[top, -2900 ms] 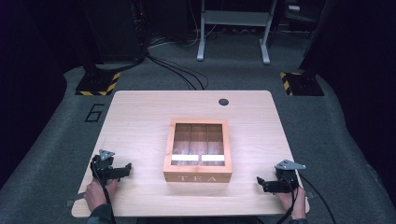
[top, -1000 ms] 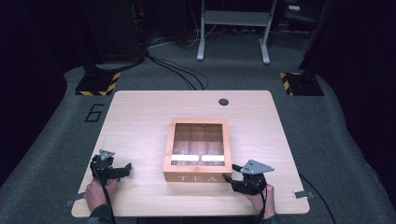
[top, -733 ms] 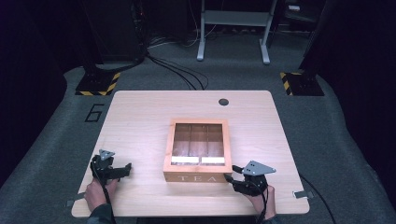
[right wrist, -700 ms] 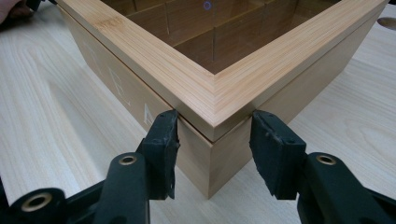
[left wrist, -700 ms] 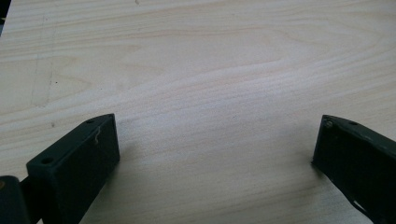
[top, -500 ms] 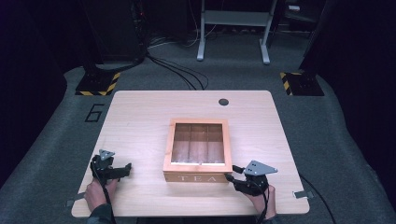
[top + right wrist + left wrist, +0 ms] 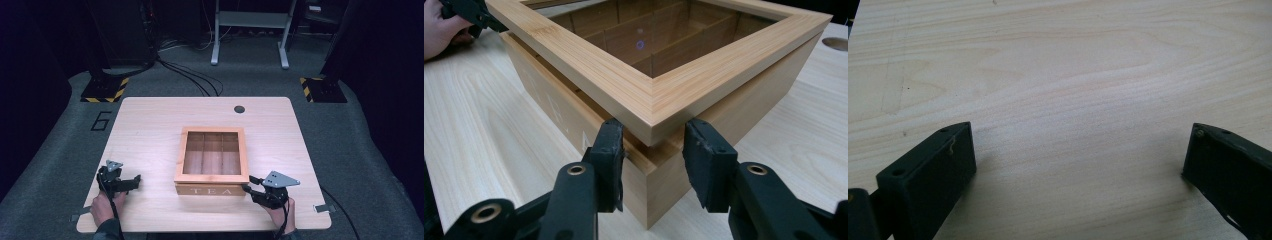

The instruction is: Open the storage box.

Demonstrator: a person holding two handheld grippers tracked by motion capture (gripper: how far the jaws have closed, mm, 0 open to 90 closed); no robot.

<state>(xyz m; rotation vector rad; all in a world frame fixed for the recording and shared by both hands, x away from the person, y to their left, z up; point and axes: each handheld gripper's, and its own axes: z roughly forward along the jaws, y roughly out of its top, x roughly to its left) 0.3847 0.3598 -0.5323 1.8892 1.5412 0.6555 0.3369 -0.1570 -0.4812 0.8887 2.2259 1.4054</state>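
1 tea box [image 7: 212, 167], lid corner betw. right gripper [image 7: 651, 150] fingers.

Tea box [image 7: 212, 161] compartments' contents perhaps hidden by glare.

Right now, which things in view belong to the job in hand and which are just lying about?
In the job:
- wooden tea box marked TEA
- its windowed lid, slightly raised at the near corner
- right gripper, jaws straddling that lid corner

Just about:
- left gripper, open over bare table
- table's cable hole
- floor cables, hazard-striped stand bases, metal frame
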